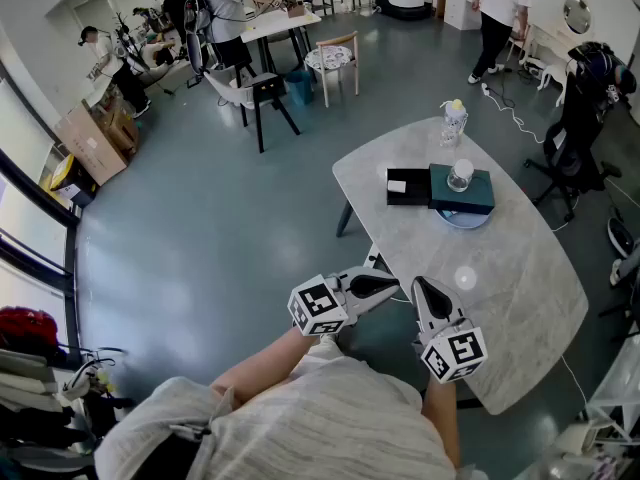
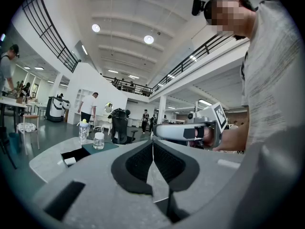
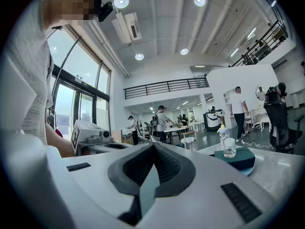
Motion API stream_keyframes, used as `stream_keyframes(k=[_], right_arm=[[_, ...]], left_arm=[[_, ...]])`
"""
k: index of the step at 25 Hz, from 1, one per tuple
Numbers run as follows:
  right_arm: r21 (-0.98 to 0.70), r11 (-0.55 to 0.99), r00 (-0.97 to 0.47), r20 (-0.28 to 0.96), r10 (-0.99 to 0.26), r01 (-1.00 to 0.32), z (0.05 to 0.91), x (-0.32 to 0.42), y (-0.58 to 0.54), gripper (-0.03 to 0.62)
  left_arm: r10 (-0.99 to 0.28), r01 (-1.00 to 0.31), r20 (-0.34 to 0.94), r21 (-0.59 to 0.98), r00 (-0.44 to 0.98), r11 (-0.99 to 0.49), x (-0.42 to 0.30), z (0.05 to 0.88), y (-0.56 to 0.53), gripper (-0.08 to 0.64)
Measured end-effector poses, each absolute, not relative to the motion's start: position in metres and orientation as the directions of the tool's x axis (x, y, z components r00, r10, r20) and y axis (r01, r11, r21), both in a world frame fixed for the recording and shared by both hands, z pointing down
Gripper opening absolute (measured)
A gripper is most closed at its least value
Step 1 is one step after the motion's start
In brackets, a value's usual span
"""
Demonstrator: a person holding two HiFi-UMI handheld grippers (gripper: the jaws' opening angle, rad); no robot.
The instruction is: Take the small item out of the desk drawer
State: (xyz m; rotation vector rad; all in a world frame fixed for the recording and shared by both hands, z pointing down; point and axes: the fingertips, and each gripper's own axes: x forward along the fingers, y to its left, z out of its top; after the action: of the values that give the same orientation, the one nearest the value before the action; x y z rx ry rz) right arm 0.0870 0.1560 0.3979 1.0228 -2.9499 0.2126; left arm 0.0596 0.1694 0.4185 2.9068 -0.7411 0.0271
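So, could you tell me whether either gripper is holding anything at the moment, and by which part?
Nothing is held: the left gripper and the right gripper both have their jaws closed together with nothing between them.

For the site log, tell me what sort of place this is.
Probably an open-plan lab or workshop hall, not a home: people work at benches across a wide grey floor, a railed mezzanine runs under a high ceiling, and an office chair stands by the stone-look table.

The table point(image 1: 520, 278) is mottled grey, box point(image 1: 480, 194) teal, drawer point(image 1: 414, 197) black, small item point(image 1: 397, 185) seemingly white
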Motion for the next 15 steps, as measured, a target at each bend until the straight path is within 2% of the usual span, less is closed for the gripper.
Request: stream_keyframes(k=[9,15], right_arm=[[-0.135,0.778,-0.789,0.053,-0.612,-0.613,0.3984,0.0872,0.1541,0.009],[-0.182,0.813,-0.828,0.010,-0.561,-0.553,0.3961,0.0792,0.1607,0.009]], left_arm=[[-0.478,-0.481,0.056,0.137,0.877,-0.866,0.0593,0.4201,0.1671,0.017],[-0.475,-0.477,0.052,0.144,0.878,-0.867,0.0620,0.4214,0.1682,0.017]])
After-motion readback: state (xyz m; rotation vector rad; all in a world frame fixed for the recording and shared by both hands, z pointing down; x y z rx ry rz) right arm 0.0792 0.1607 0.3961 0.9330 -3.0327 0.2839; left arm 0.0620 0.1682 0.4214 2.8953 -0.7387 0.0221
